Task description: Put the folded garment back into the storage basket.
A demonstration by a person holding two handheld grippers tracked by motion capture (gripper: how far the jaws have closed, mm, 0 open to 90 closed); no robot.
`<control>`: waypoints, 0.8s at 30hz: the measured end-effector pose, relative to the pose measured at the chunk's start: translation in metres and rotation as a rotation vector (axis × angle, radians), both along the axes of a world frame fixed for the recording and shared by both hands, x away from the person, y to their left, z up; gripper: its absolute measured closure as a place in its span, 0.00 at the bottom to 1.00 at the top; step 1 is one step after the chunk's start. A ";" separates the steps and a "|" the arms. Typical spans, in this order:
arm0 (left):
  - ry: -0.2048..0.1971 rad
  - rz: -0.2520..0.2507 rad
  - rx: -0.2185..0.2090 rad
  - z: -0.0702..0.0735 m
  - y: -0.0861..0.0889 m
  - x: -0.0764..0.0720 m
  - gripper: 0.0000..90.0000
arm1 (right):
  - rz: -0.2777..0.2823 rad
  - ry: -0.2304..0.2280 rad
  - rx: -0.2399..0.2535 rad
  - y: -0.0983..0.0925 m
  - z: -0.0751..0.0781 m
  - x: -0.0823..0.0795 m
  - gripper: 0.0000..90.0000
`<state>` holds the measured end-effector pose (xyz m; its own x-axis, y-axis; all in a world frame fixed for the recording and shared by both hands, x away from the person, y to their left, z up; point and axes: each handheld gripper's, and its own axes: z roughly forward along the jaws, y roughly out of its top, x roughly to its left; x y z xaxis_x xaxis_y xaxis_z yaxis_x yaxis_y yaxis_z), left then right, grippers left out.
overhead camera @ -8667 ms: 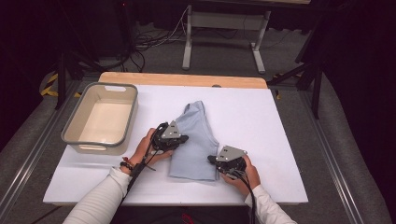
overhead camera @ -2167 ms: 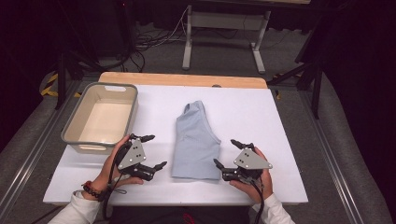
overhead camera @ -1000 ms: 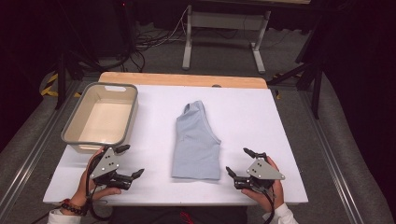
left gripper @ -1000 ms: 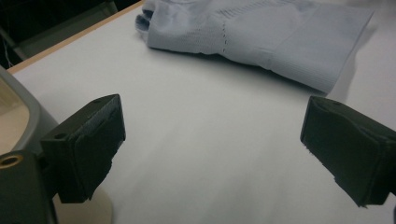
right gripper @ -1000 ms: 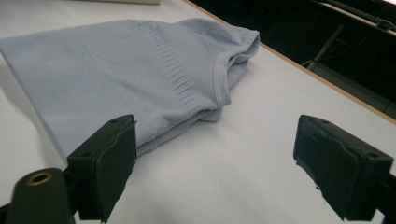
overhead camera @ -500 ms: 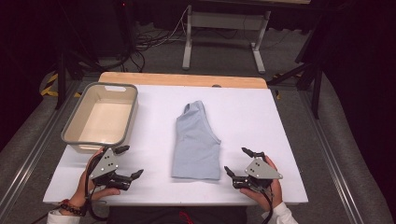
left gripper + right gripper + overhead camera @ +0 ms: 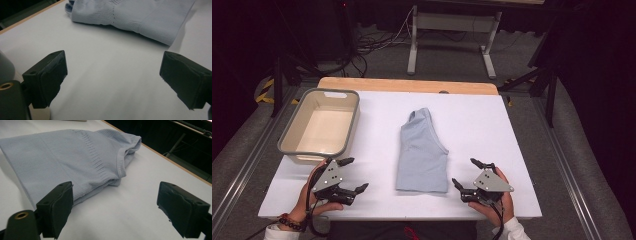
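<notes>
Lying flat: the folded pale blue garment (image 7: 422,152) rests in the middle of the white desk (image 7: 482,120), long axis running away from the person, with the neckline end at the far side and the ribbed hem at the near side.
Landmark: every place below is given from the garment.
Left tool (image 7: 352,175): held in the person's left hand (image 7: 309,197), well to the left of the garment's near end and apart from it; jaws spread wide with nothing between them.
Left gripper view: the garment (image 7: 135,15) lies beyond the two black jaws, with bare desk (image 7: 105,80) between them and the cloth.
Right tool (image 7: 466,173): held in the person's right hand (image 7: 497,205), just to the right of the garment's near right corner, not touching it; jaws spread wide and empty.
Right gripper view: the garment (image 7: 70,157) sits ahead and to the left, its folded edge near the left jaw; its ribbed seam and rolled neckline show clearly.
Bin (image 7: 287,140): a grey-rimmed, cream-coloured tub stands to the left of the garment, well apart from it, just beyond the left tool.
Wooden edge (image 7: 407,85): a strip of bare wood shows along the desk's far side, beyond the garment's neckline end.
</notes>
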<state>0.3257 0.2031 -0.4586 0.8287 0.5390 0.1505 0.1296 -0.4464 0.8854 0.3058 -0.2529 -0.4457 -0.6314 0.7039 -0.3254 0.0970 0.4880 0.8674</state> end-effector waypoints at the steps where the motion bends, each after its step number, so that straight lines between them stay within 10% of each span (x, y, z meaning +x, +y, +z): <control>1: 0.002 -0.001 0.002 0.000 -0.001 0.000 0.10 | 0.000 -0.001 -0.001 0.000 0.000 0.000 0.16; 17: 0.012 -0.016 0.024 0.002 -0.012 -0.001 0.09 | -0.012 -0.010 0.020 -0.005 0.003 -0.002 0.17; 24: 0.160 -0.039 -0.092 0.010 -0.030 0.021 0.10 | -0.010 -0.001 0.013 -0.002 0.001 0.000 0.17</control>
